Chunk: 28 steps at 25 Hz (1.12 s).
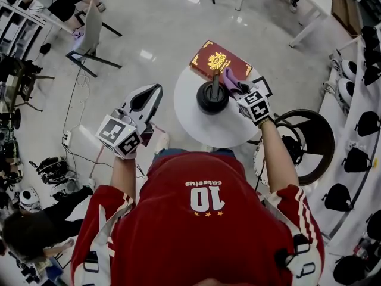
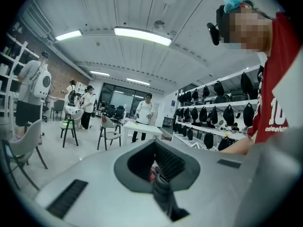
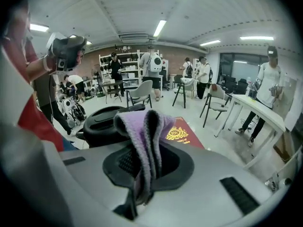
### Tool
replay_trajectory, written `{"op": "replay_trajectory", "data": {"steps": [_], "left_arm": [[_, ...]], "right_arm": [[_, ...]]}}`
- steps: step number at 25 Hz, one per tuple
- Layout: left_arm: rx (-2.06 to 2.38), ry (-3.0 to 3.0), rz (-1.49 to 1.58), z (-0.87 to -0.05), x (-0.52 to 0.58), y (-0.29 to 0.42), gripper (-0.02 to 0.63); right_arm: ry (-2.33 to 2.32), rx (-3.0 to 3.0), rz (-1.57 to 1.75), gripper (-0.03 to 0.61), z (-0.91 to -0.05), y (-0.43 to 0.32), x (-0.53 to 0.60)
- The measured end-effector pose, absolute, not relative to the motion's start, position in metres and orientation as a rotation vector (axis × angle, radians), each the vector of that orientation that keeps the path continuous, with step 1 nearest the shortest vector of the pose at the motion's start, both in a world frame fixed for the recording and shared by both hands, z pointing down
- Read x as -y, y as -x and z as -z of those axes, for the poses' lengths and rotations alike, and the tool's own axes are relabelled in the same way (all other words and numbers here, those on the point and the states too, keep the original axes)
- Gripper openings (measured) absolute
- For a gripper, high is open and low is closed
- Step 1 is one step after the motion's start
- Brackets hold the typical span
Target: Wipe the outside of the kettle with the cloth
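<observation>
A black kettle [image 1: 212, 95] stands on a small round white table [image 1: 199, 124]; in the right gripper view the kettle [image 3: 102, 124] is just ahead and to the left. My right gripper [image 1: 241, 94] is at the kettle's right side, shut on a purple cloth [image 1: 231, 82]. The cloth [image 3: 144, 136] sticks up folded from between the jaws of the right gripper [image 3: 147, 160]. My left gripper [image 1: 140, 103] is raised left of the table, well away from the kettle. This left gripper [image 2: 156, 167] is shut with nothing in it.
A red book [image 1: 219, 59] with gold print lies on the table behind the kettle, also seen as the red book [image 3: 182, 137]. A round black seat [image 1: 309, 139] is at the right, a grey chair [image 1: 89, 31] at the far left, and a crouching person [image 1: 30, 231] at the lower left.
</observation>
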State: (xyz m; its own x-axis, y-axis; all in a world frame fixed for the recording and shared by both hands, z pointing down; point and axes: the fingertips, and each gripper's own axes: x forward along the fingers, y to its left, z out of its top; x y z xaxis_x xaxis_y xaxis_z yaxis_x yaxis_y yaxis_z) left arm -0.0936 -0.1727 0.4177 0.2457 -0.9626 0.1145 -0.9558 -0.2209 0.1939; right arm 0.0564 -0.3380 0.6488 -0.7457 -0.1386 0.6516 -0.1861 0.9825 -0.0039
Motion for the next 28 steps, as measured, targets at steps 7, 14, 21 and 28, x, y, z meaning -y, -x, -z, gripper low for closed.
{"op": "replay_trajectory", "data": {"steps": [7,14,21,28], "left_arm": [[1.777,-2.313,0.033,-0.420,0.175,0.086,0.008],[1.723,-2.343,0.023,-0.425,0.174,0.080,0.008],[1.658,-2.387,-0.007,-0.413,0.172,0.078,0.007],[1.544,-2.490,-0.005,-0.410,0.175,0.087,0.007]], "right_arm": [[-0.149,2.359,-0.061,0.046,-0.667,-0.064,0.329],[-0.191,2.337,-0.123,0.046,-0.672,-0.078,0.320],[-0.303,2.375,-0.270,0.046,-0.669,-0.087,0.306],[-0.464,2.358,-0.344,0.046,-0.669,-0.097,0.288]]}}
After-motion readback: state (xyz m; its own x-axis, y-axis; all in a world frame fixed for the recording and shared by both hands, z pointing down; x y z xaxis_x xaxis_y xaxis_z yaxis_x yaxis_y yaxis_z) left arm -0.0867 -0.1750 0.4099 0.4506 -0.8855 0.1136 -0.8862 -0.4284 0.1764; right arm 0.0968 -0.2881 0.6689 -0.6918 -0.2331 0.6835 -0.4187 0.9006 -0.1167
